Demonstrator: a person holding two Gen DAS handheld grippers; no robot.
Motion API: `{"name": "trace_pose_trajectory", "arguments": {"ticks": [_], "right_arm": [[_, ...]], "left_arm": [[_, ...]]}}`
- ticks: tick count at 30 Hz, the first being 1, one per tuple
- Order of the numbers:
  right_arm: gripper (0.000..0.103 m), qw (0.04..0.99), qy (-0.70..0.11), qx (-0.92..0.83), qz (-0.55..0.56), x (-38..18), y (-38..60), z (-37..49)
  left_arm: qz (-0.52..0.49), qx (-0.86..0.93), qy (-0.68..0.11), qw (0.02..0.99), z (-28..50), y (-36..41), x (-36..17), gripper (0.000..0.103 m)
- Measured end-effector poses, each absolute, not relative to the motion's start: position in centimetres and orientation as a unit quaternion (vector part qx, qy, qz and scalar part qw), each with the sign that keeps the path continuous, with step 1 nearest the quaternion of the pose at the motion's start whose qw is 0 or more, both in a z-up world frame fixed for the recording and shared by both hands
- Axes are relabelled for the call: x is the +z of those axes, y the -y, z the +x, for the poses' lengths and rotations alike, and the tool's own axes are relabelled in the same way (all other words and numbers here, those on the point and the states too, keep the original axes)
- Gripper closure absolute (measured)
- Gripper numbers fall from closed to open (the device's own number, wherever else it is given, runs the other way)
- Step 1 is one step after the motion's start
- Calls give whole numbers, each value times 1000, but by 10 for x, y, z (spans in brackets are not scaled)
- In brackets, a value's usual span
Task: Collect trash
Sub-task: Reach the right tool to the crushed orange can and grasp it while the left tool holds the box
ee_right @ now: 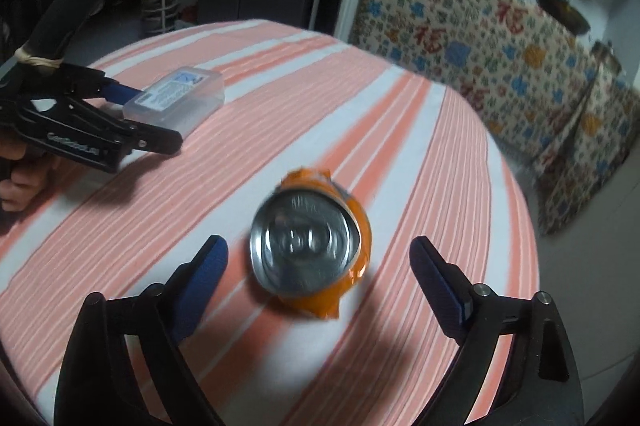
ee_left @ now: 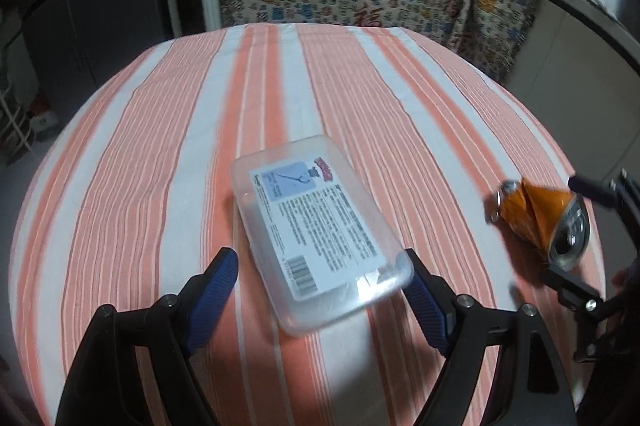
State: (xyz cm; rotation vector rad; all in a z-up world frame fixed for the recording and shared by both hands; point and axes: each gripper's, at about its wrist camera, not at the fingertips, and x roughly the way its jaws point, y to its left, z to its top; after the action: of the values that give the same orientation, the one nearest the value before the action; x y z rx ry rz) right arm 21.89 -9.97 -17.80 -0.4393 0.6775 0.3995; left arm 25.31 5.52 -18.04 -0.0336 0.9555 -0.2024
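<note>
Two light pieces lie on my striped table: a crushed orange can, thin, stiff and slick, between my wide right gripper, best pinched across its creased sides, and a smooth, clear plastic box between my wide left gripper.

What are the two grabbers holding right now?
Nothing yet. The left gripper stands open around the near end of the clear plastic box. The right gripper stands open around the crushed orange can.

Bare striped cloth beyond plastic box, crushed can
</note>
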Motion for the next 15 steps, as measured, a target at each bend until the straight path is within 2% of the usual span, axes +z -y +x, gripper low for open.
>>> {"name": "trace_pose_trajectory", "arguments": {"ticks": [1,2,3,5,15], "right_arm": [[35,897,-330,192,-222,-179,96,221],[46,892,-341,193,-227,-181,94,224],[50,891,-347,186,-225,-181,94,226],[50,895,-355,187,-197,-177,100,229],[52,896,-397,200,13,-156,171,237]], "left_arm": [[-27,-99,-462,881,256,-57,-180,21],[-30,-100,-463,880,256,-58,-179,27],[-25,-99,-462,881,256,-56,-177,29],[-6,-99,-452,886,252,-51,-173,37],[-6,-165,-436,885,215,-7,-160,38]]}}
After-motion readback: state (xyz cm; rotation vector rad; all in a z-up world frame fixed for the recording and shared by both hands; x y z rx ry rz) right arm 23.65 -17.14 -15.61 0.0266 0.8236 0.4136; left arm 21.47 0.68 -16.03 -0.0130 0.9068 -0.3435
